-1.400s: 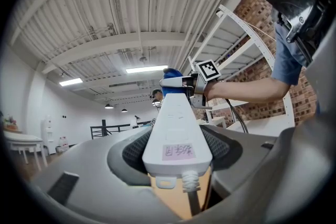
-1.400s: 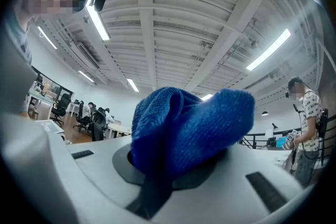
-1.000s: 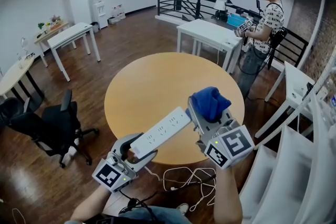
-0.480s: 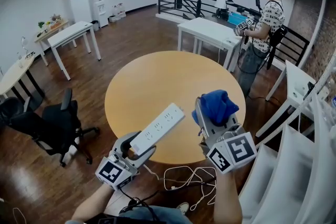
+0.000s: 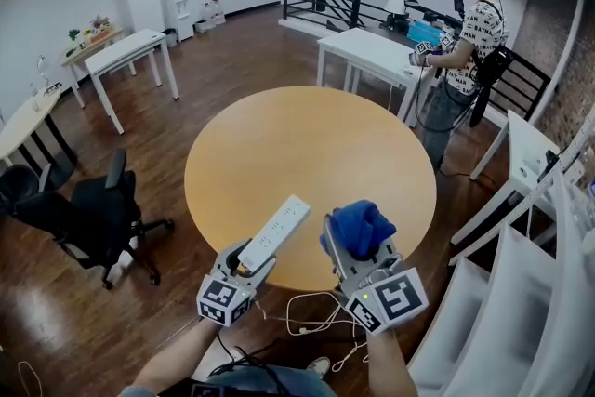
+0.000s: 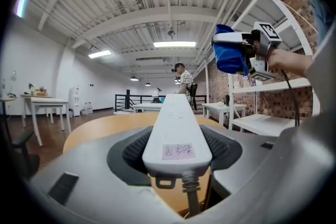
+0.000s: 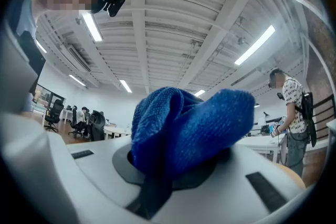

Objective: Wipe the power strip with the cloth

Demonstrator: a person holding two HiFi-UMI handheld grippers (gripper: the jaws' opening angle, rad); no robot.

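Observation:
My left gripper (image 5: 249, 262) is shut on the cable end of a white power strip (image 5: 276, 231), which slants up and to the right over the round wooden table's (image 5: 279, 153) near edge. The left gripper view shows the strip (image 6: 176, 128) clamped between both jaws and running straight ahead, its cable hanging below. My right gripper (image 5: 358, 246) is shut on a bunched blue cloth (image 5: 361, 228), held a short way right of the strip, apart from it. The cloth (image 7: 184, 128) fills the right gripper view. The right gripper also shows in the left gripper view (image 6: 231, 57), raised at upper right.
White cable (image 5: 321, 316) loops lie on the floor below the grippers. A black office chair (image 5: 88, 214) stands left of the table. White desks (image 5: 372, 56) and a standing person (image 5: 465, 42) are beyond it. White shelving (image 5: 530, 293) rises at the right.
Both grippers have drawn back toward me and lower. The strip and the cloth, close together a second ago, now sit apart by the table's near edge.

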